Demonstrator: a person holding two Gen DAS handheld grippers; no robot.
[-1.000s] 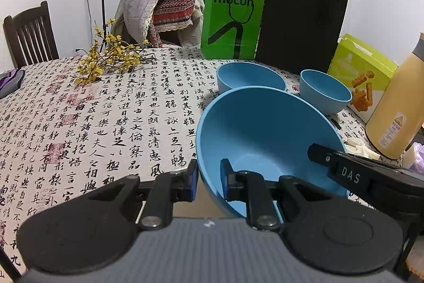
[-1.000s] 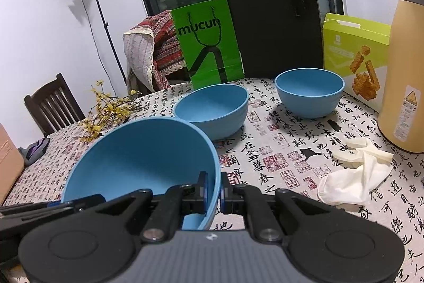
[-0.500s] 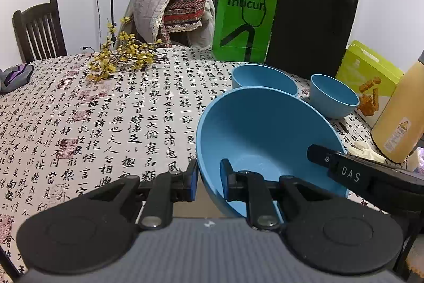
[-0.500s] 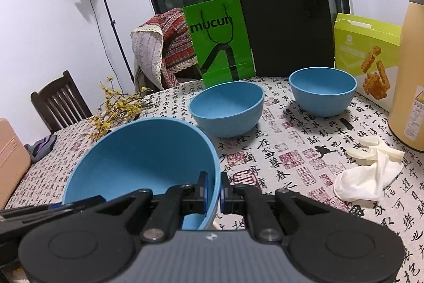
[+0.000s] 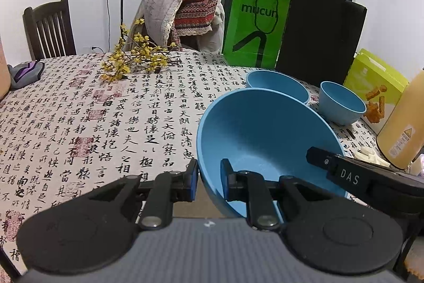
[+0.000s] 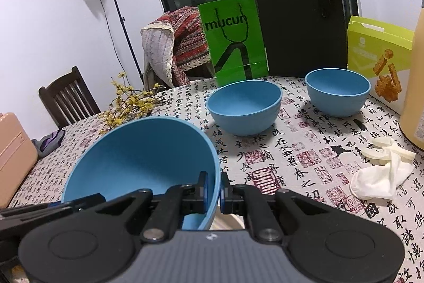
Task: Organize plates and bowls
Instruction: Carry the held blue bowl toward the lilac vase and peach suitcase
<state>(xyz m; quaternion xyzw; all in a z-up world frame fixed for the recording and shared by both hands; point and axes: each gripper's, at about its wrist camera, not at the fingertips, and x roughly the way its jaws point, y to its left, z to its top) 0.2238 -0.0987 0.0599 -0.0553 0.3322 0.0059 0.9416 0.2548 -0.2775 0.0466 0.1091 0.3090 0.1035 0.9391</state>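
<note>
Left wrist view: left gripper (image 5: 209, 181) pinches the near rim of the large blue bowl (image 5: 265, 134), held tilted above the table (image 5: 79, 123). Right wrist view: right gripper (image 6: 214, 190) clamps the bowl's opposite rim. Medium bowl (image 6: 245, 106) and small bowl (image 6: 338, 92) stand apart on the table behind.

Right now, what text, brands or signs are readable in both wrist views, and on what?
"mucun": green paper bag at the table's far edge.
"DAS": black bar of the right gripper, seen in the left wrist view.
Warning triangle: label on the yellow flask; its small print is unreadable.
Tablecloth: printed Chinese calligraphy and red seals throughout, not transcribed here.
Yellow-green snack box: logo too small to read.
</note>
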